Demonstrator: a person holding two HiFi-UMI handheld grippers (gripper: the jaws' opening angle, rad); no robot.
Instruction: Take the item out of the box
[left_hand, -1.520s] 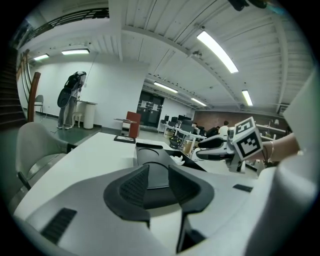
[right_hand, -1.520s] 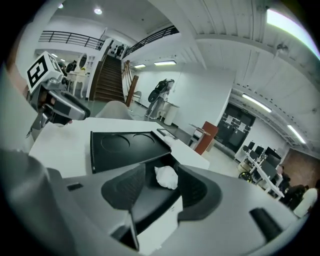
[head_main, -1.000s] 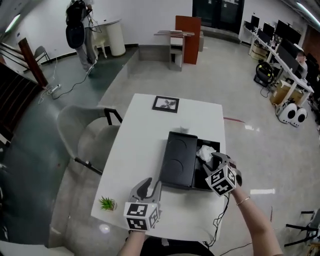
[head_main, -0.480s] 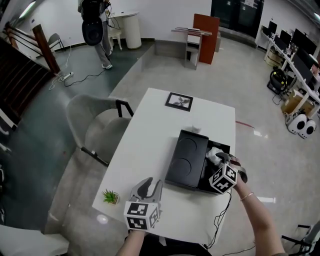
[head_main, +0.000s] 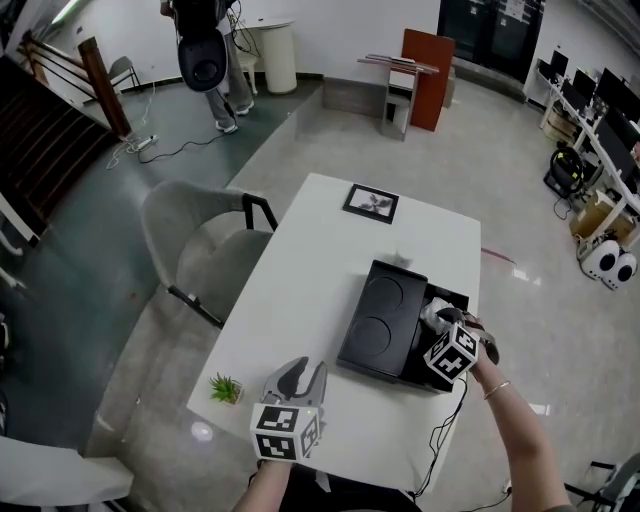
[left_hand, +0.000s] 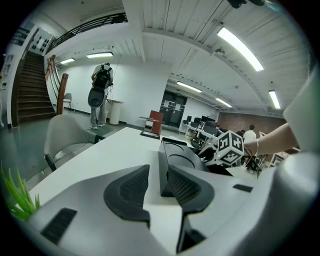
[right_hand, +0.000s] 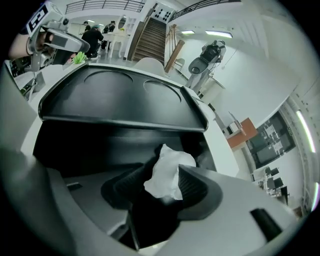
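Here, a person seen from above works at a white surface (head_main: 300, 280) with a claw in each hand. The right claw (head_main: 437, 318) reaches into the open part of a black box (head_main: 452, 297). Its jaws are pinched on a crumpled white wad (right_hand: 167, 170), perhaps tissue or thin plastic. The wad sits right between the right claw's pads, and its top puffs out a little past the tips. Its longer side runs roughly along the jaws. Dark box interior lies below and ahead of this claw. Just beyond it lies the black lid (right_hand: 120, 100), which has two round recesses. Whether the lid is hinged or loose cannot be told.

The left claw (head_main: 302, 372) hovers over the near edge of the surface, well apart from the box, and on the left of the right claw. Its jaws stand slightly spread with nothing between them. Through the gap only the surface and a corner of the lid show, farther ahead. A small green plant (head_main: 225, 388) stands to its left.

The grip looks made, so the next move is probably a lift. The clear way out is straight up from the right claw, and back toward the person. The lid blocks the far side. The right hand alone is placed to do it.
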